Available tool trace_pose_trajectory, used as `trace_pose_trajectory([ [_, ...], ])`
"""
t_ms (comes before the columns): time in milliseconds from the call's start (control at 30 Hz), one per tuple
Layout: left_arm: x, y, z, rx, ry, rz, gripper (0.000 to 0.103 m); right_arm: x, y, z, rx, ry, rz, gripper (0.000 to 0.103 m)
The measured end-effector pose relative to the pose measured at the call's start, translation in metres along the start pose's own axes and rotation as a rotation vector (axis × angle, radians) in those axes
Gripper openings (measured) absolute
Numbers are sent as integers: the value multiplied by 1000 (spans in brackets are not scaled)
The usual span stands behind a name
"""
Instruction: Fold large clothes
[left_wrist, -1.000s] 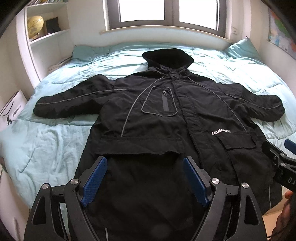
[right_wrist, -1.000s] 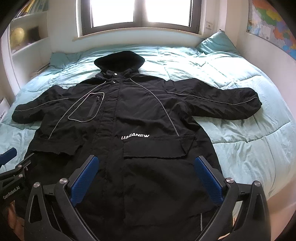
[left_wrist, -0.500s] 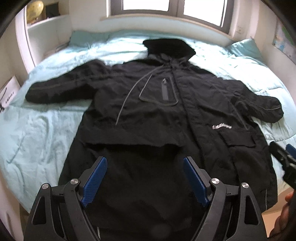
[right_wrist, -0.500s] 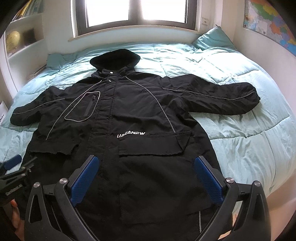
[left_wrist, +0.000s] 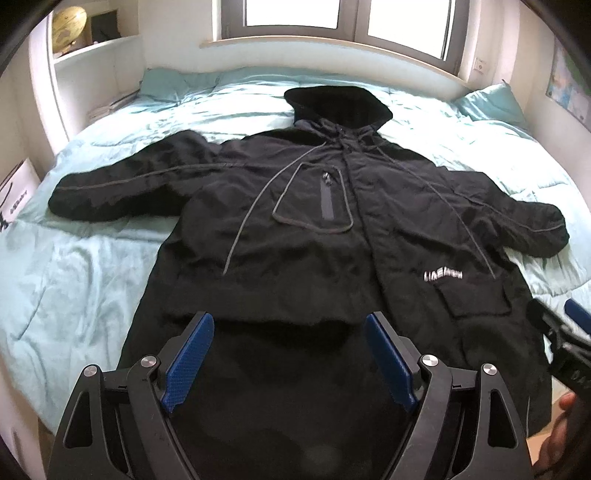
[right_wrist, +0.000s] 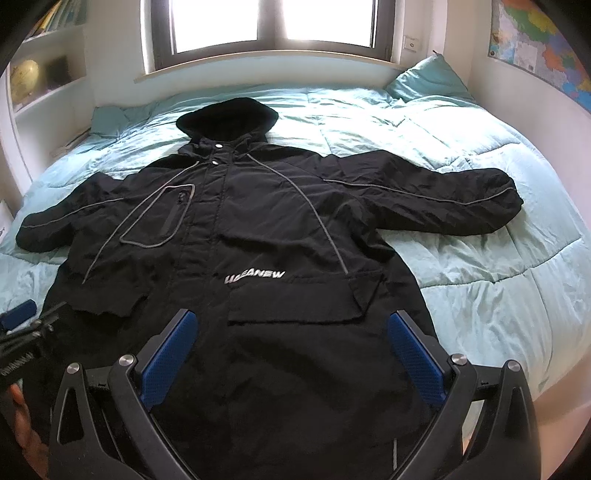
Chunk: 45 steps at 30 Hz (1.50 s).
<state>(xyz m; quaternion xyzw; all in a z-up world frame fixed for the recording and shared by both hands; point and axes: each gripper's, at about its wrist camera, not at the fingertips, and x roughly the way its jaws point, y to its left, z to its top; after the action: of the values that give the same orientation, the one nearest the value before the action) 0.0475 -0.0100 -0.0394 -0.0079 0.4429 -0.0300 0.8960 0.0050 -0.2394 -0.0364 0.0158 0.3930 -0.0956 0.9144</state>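
The left gripper (left_wrist: 288, 354) has 2 black fingers shaped like open frames with triangular cut-outs. Each finger carries a long blue pad (left_wrist: 190, 362) with a fine dotted texture on its inner face. 4 round silver screws sit across the black frame, 2 on each side. The right gripper (right_wrist: 291, 354) is built the same way: black frame, 2 blue textured pads (right_wrist: 168, 363), 4 silver screws. Seen from the side, its body shows part of a white printed marking, too blurred to read.
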Motion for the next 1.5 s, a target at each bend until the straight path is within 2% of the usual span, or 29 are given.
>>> trace_pose_trajectory([
  [67,9,-9,12,14,-15,8,85,15,-10,5,24,19,4,103],
  [167,33,-24,33,24,-27,62,85,39,-33,15,90,50,60,103],
  [267,57,-41,58,36,-39,70,85,60,-58,33,135,32,79,103],
  [367,75,-61,84,50,-13,59,85,71,-78,57,175,23,96,103],
  [467,84,-90,110,108,42,47,85,72,-106,88,214,35,117,103],
  [567,81,-129,135,162,83,7,85,62,-140,113,239,18,54,103],
  [633,79,-161,150,203,117,-37,85,57,-168,130,249,30,-29,102],
  [733,82,-213,169,258,154,-97,85,50,-227,152,302,59,-114,94],
  [833,90,-268,182,313,154,-150,85,51,-283,165,339,68,-171,93],
  [967,115,-335,189,384,124,-182,85,72,-352,171,382,45,-185,90],
  [1067,145,-375,188,428,133,-193,85,107,-399,167,424,61,-168,86],
  [1133,168,-392,186,444,148,-204,85,127,-421,162,447,75,-154,78],
  [1200,188,-405,185,442,173,-210,82,145,-435,156,472,96,-154,73],
  [1300,212,-413,184,431,213,-232,75,172,-460,147,529,115,-146,72],
  [1400,224,-419,181,428,230,-233,75,196,-480,143,555,132,-167,72],
  [1467,231,-422,179,430,234,-236,75,212,-491,140,591,154,-140,72],
  [1500,234,-425,178,435,235,-232,74,219,-497,139,611,156,-110,62],
])
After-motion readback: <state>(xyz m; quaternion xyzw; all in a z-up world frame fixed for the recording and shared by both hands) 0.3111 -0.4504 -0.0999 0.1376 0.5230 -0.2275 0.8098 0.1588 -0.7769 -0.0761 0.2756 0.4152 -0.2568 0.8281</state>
